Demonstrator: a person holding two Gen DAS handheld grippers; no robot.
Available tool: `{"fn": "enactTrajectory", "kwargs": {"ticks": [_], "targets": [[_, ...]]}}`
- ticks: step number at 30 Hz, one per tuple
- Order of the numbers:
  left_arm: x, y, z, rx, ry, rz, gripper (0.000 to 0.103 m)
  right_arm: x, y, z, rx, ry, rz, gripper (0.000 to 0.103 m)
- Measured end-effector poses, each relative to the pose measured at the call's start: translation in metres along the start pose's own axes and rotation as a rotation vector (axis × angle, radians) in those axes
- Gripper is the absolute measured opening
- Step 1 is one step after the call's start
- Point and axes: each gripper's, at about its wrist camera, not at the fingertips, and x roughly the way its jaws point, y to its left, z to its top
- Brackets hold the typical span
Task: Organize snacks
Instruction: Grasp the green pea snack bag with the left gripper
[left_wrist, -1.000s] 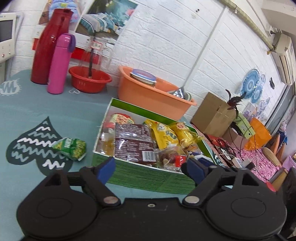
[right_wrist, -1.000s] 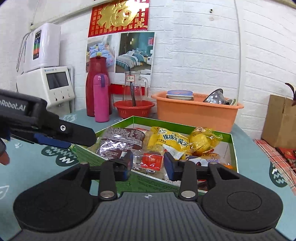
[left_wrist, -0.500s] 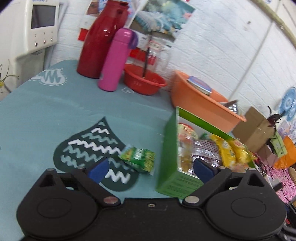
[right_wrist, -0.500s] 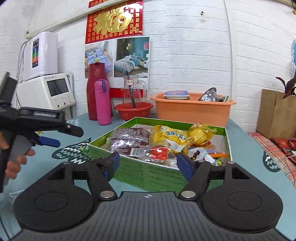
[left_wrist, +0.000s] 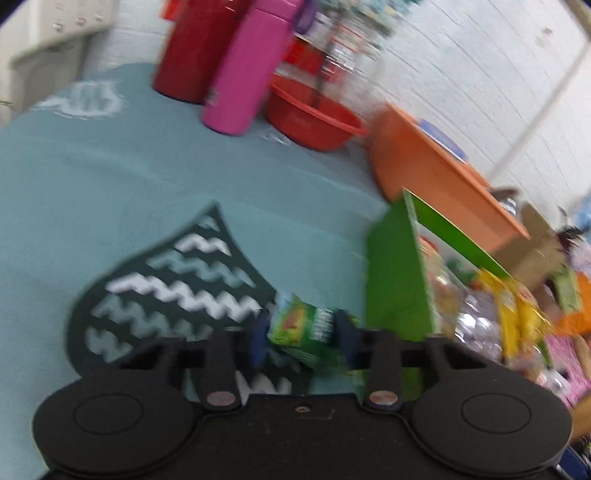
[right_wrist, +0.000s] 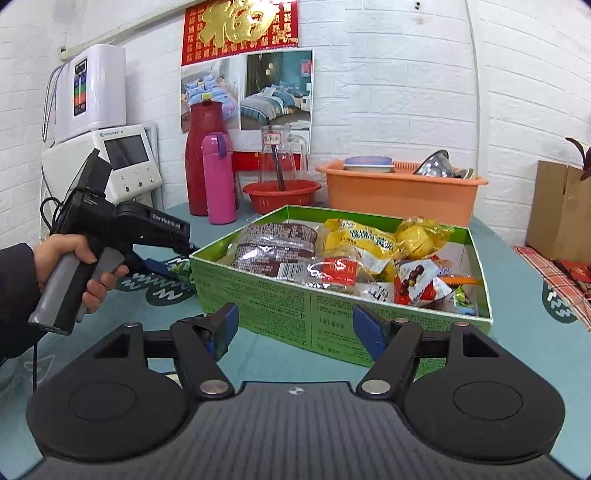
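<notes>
The left hand-held gripper (left_wrist: 299, 341) pinches a green snack packet (left_wrist: 301, 325) lying on the table (left_wrist: 110, 177) just beside the green box (right_wrist: 258, 291) of snacks, so the pickup step is in hand. The right hand-held gripper (right_wrist: 295, 328) hangs spread and empty (near the box's front wall). Next, I judge, the packet must be lifted over the wall and released inside.

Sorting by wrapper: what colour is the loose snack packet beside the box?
Green, clearest in the left wrist view: snack packet.
</notes>
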Motion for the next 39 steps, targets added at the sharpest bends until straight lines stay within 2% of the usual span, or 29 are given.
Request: {"fn": "enactTrajectory", "kwargs": {"ticks": [7, 11, 15, 16, 19, 22, 28, 33, 39], "targets": [[-0.038, -0.012, -0.047, 0.100, 0.042, -0.001, 0.011, -0.008, 0.007, -0.004, 0.013, 0.026, 0.068, 0.103], [-0.064, -0.016, -0.082, 0.116, 0.081, -0.079, 0.011, -0.017, 0.015, -0.011, 0.010, 0.062, 0.135, 0.103], [-0.091, -0.028, -0.120, 0.184, 0.129, -0.154, 0.014, -0.025, 0.022, -0.021, 0.003, 0.110, 0.202, 0.103], [-0.097, -0.031, -0.128, 0.197, 0.135, -0.165, 0.018, -0.026, 0.023, -0.023, 0.000, 0.124, 0.221, 0.103], [-0.114, -0.032, -0.143, 0.181, 0.108, -0.178, 0.070, -0.027, 0.029, -0.031, -0.007, 0.168, 0.279, 0.103], [-0.123, -0.030, -0.146, 0.151, 0.087, -0.196, 0.072, -0.022, 0.036, -0.037, -0.025, 0.196, 0.289, 0.103], [-0.121, -0.032, -0.138, 0.128, 0.074, -0.191, 0.072, -0.003, 0.050, -0.034, -0.071, 0.221, 0.364, 0.103], [-0.119, -0.025, -0.132, 0.076, 0.065, -0.202, 0.072, 0.011, 0.058, -0.028, -0.118, 0.226, 0.380, 0.103], [-0.113, -0.026, -0.125, 0.064, 0.064, -0.206, 0.072, 0.019, 0.059, -0.019, -0.132, 0.213, 0.386, 0.103]]}}
